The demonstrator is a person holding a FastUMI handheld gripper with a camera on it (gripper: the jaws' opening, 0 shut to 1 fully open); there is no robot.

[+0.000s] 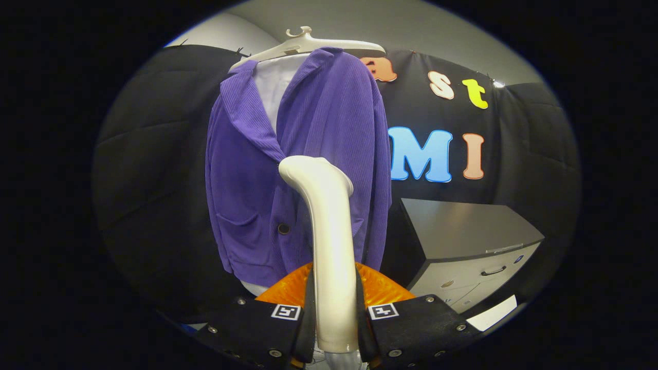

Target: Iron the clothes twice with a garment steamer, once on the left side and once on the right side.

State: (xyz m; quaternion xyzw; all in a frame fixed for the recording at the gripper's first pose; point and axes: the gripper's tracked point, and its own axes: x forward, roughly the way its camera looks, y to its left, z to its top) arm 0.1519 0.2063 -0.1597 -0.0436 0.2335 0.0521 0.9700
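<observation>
No readable text; the claw (334, 313) bears only square coded markers.

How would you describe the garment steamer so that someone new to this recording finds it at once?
Start at the purple jacket hanging on a white hanger before the black cloth wall. In front of it rises the garment steamer, gripped by the gripper on both sides. It is the only glossy cream-white curved handle, its bent head against the jacket's front near the dark button.

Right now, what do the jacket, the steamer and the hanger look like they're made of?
Jacket: purple ribbed fabric, likely corduroy or knit, matte with fine ridges.
Steamer, clamped between the gripper fingers: glossy cream plastic, judging by its smooth highlights.
Hanger: pale, smooth, probably moulded plastic.
</observation>
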